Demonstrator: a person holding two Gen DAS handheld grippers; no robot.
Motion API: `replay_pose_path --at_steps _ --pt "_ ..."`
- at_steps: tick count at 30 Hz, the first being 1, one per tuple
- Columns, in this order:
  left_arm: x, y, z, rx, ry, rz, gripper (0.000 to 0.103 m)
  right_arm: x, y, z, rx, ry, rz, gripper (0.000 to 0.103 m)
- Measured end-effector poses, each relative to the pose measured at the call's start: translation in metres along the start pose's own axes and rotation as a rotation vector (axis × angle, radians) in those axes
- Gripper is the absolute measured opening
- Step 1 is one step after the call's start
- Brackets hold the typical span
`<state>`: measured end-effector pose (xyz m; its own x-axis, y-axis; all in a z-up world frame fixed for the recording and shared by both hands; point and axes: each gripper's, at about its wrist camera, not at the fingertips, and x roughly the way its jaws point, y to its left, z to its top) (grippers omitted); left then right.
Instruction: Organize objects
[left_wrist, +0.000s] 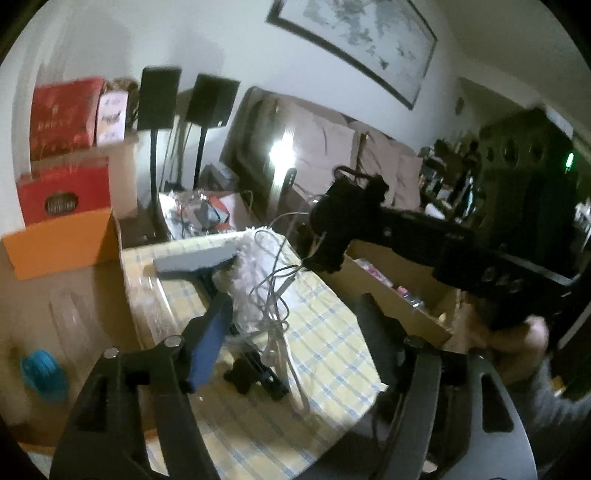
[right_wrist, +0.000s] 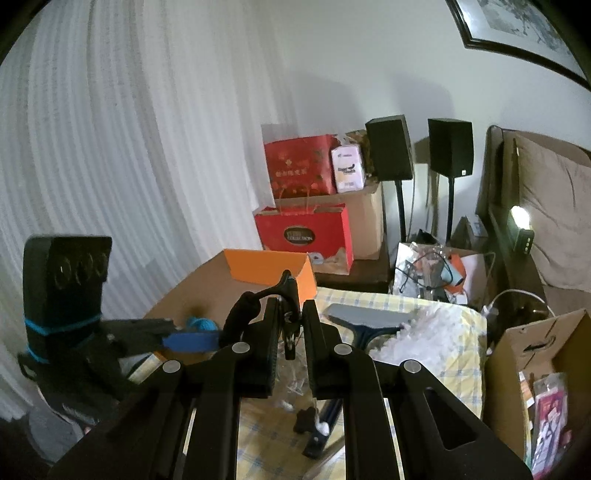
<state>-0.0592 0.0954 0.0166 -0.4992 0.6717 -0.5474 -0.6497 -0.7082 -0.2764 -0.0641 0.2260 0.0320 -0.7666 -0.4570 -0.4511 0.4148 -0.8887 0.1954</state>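
Observation:
My left gripper (left_wrist: 293, 299) stands open low over a yellow checked tablecloth (left_wrist: 332, 332); its blue pad (left_wrist: 210, 343) shows at the left. Between its fingers lie a tangle of pale cable (left_wrist: 275, 314) and a small black knobbed part (left_wrist: 243, 373). Strands of that cable rise to my right gripper (left_wrist: 321, 254), which hangs above the table's right side. In the right wrist view my right gripper (right_wrist: 291, 306) is shut on a thin dark piece with the cable (right_wrist: 290, 332) running from it. A grey squeegee head (left_wrist: 195, 262) rests against a white fluffy bundle (left_wrist: 251, 266).
An open cardboard box (left_wrist: 391, 291) with packets stands at the table's right edge. An orange box (left_wrist: 62, 251) and a teal ball of yarn (left_wrist: 40, 373) sit on the brown surface to the left. Red gift bags (right_wrist: 303, 232), two speakers on stands (right_wrist: 389, 147) and a sofa lie behind.

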Motion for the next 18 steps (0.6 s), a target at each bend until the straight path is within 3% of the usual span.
replay_pose_path --at_steps 4,5,7,8,9,14,18 --pt "0.02 -0.013 0.001 0.051 0.024 0.037 0.063 -0.004 0.006 0.001 0.005 -0.001 0.037 0.012" --pt "0.024 -0.013 0.002 0.046 0.025 0.032 0.055 -0.007 0.009 0.001 0.005 -0.002 0.045 0.012" --pt "0.03 -0.01 0.004 0.025 0.036 0.023 0.034 -0.009 0.011 0.002 0.005 -0.004 0.055 0.012" --pt "0.034 -0.005 0.005 0.0 0.051 0.008 0.017 -0.011 0.012 0.002 0.006 -0.006 0.058 0.012" --pt "0.036 -0.002 0.006 -0.023 0.063 0.0 0.009 -0.012 0.012 0.002 0.007 -0.007 0.062 0.012" --pt "0.031 0.013 0.009 -0.097 0.04 0.01 0.007 -0.014 0.006 0.0 0.036 -0.005 0.07 0.012" --pt "0.018 0.014 0.009 -0.086 0.024 0.018 0.007 -0.016 -0.009 -0.004 0.099 -0.017 0.053 0.012"
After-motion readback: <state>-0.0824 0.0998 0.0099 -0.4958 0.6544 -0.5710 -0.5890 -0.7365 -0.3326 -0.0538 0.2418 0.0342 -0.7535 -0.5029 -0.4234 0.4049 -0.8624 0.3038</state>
